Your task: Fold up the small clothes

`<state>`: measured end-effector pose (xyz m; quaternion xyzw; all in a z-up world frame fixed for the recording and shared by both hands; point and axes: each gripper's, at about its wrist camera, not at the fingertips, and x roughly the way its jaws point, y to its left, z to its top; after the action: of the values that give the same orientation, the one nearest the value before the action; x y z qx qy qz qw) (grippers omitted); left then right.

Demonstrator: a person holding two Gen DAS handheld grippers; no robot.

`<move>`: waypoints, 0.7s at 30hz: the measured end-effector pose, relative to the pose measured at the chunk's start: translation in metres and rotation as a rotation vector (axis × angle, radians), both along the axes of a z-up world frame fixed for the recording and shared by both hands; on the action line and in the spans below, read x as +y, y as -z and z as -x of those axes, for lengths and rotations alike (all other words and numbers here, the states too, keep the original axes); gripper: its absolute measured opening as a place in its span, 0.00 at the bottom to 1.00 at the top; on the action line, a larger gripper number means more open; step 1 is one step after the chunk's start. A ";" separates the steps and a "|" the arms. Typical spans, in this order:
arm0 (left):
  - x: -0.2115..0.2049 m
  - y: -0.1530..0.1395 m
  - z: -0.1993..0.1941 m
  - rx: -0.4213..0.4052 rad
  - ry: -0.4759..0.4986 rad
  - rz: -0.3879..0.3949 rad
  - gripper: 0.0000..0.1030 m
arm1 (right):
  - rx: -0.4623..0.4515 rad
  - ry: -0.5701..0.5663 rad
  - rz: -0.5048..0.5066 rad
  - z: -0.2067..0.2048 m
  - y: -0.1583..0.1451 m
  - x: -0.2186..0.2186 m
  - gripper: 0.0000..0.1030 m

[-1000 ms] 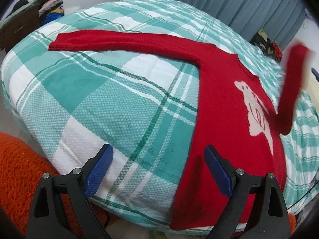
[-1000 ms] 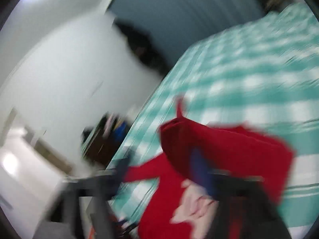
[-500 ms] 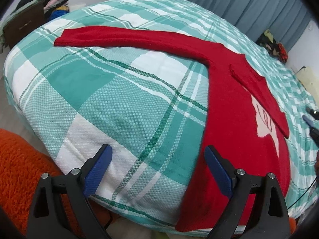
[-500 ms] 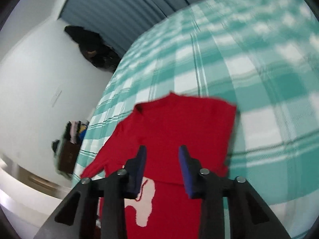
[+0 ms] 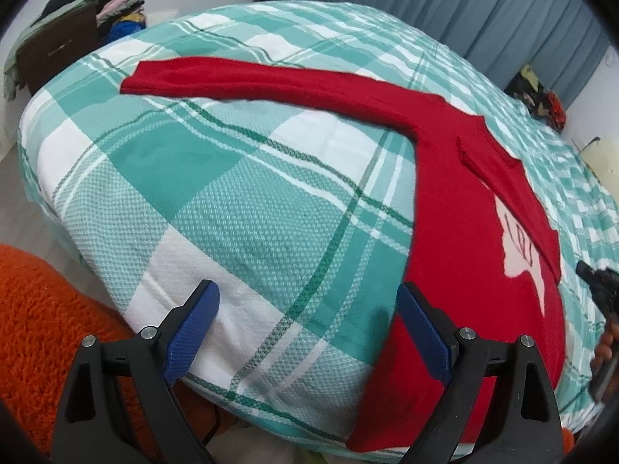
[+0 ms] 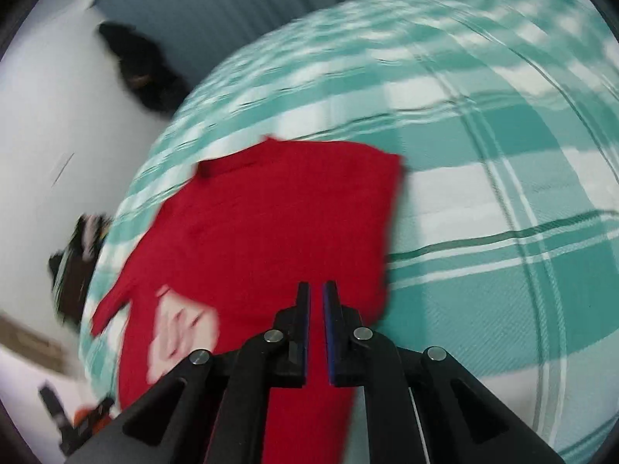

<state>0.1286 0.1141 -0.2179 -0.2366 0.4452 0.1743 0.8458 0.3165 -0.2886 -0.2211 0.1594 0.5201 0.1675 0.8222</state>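
Red sweater (image 5: 456,208) flat on bed (image 5: 240,208), no containers.

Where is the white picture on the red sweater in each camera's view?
Left wrist: white picture at right, on the red sweater, partly under the folded sleeve.
Right wrist: lower left, blurred, left of the right gripper.
Shared landmark: the sweater's collar.

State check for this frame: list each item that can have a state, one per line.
red sweater: flat on the bed, front up, one sleeve folded across its chest, the other stretched out
left gripper: open, empty
right gripper: jaws just closing, nearly shut, nothing between them
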 end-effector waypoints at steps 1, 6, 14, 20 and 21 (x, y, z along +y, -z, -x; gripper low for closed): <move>-0.001 -0.002 0.000 -0.007 0.000 -0.001 0.91 | 0.002 -0.028 0.009 0.008 0.000 0.005 0.10; -0.006 -0.015 0.004 -0.054 0.022 -0.049 0.91 | 0.104 -0.120 0.122 0.066 0.045 0.018 0.11; -0.011 -0.011 0.004 -0.044 0.040 -0.078 0.91 | -0.059 -0.043 0.122 0.155 0.003 0.011 0.19; -0.021 -0.010 0.000 -0.036 0.065 -0.097 0.91 | 0.005 -0.086 0.185 0.191 0.034 0.021 0.23; -0.022 -0.009 -0.001 -0.033 0.068 -0.101 0.91 | -0.003 -0.082 0.181 0.194 0.033 0.018 0.23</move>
<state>0.1294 0.0923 -0.2093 -0.1813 0.4298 0.1640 0.8692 0.1228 -0.2703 -0.2545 0.0627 0.5379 0.1533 0.8266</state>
